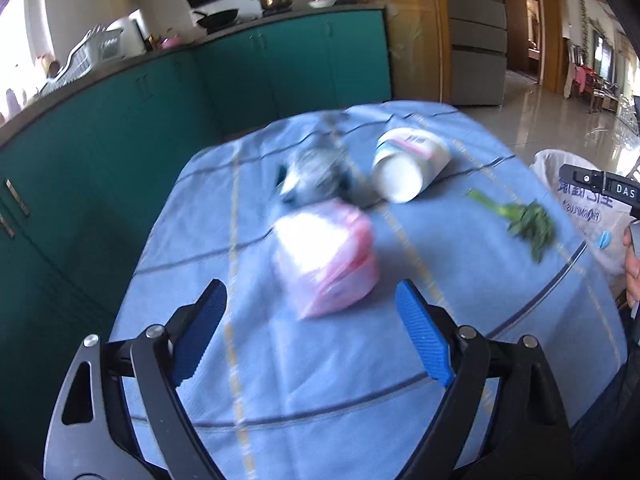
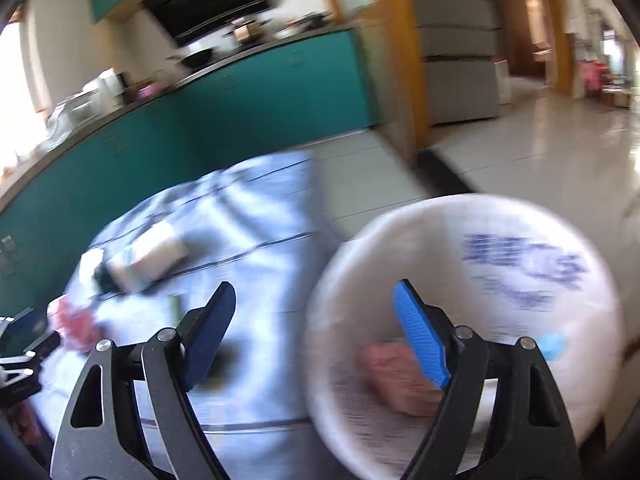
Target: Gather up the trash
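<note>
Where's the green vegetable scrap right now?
In the left wrist view, the green vegetable scrap lies on the blue tablecloth near its right edge, right of the tipped white cup, beside the trash bag.

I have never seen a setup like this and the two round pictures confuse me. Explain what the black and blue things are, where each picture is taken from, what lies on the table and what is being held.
No robot here: a person holds a two-finger tool in each hand, each with a wide-angle camera looking along its blue-padded fingers.

The left camera's picture shows the left tool open and empty above a table with a blue tablecloth. On the cloth lie a pink and white plastic packet, a crumpled grey wrapper, a white jar on its side and a green leafy vegetable scrap. The other tool shows at the right edge.

The right camera's picture, blurred by movement, shows the right tool also open and empty. It is over the edge of a white bin lined with a printed bag, beside the table. Something pinkish already lies inside.
</note>
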Motion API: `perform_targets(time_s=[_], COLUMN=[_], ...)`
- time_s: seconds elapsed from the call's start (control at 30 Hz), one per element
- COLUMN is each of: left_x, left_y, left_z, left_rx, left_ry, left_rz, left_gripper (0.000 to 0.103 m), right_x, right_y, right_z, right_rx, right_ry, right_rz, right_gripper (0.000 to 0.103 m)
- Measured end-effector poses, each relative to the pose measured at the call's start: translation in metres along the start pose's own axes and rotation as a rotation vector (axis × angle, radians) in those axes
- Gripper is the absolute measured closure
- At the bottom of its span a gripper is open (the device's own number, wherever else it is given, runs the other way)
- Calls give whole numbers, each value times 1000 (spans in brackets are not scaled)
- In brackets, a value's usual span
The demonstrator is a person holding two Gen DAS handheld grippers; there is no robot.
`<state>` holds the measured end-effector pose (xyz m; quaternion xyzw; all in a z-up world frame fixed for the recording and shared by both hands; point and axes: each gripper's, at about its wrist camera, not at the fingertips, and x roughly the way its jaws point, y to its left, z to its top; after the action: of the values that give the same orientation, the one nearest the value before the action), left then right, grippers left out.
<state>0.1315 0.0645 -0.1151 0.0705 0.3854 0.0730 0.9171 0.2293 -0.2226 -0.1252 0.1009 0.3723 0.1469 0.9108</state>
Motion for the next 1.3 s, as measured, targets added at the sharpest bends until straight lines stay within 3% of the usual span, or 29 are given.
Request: perform_targets(time_s=[0.13,0.37,0.43,0.5,0.57,0.67,0.93,1.0,1.07,1.17,1.3], left_x=[-4,-11,-11,-9,-9,-11,3,10,15,27,43], left_y=[20,26,29,33,37,41,38,30,26,19,9], left_z=[-14,-23,-26,-28,-30,-28,-18,-12,-7,7,20], left_rx=[-9,-12,-10,-19,-31,-35,-49,-37,-38,-45,-42], left_ry=[14,-15,-19,-12,-10,-23,4,12,15,19,39], left_rz=[-40,-109,-110,-117,-135,-145,-241,-266,-270,-263,-246], left_gripper=[13,12,12,12,12,12,9,9,9,9,8], right_x=[21,53,51,47,41,22,-26,-33,-33,-26,-21], right_y=[51,110,117,126,128,129,142,143,141,135,134], right_z=[-12,-20,-21,-24,-26,-34,-63,-65,-63,-60,-66], right_rx=[-121,-258,-273,-294,-277,-256,-202,-211,-216,-197,-216], right_ry=[117,247,252,257,264,248,222,208,197,209,237], right_rz=[29,-46,-50,-65,-68,-57,-41,-48,-74,-92,-96], right_gripper=[23,24,34,60,76,79,78,61,53,44,41])
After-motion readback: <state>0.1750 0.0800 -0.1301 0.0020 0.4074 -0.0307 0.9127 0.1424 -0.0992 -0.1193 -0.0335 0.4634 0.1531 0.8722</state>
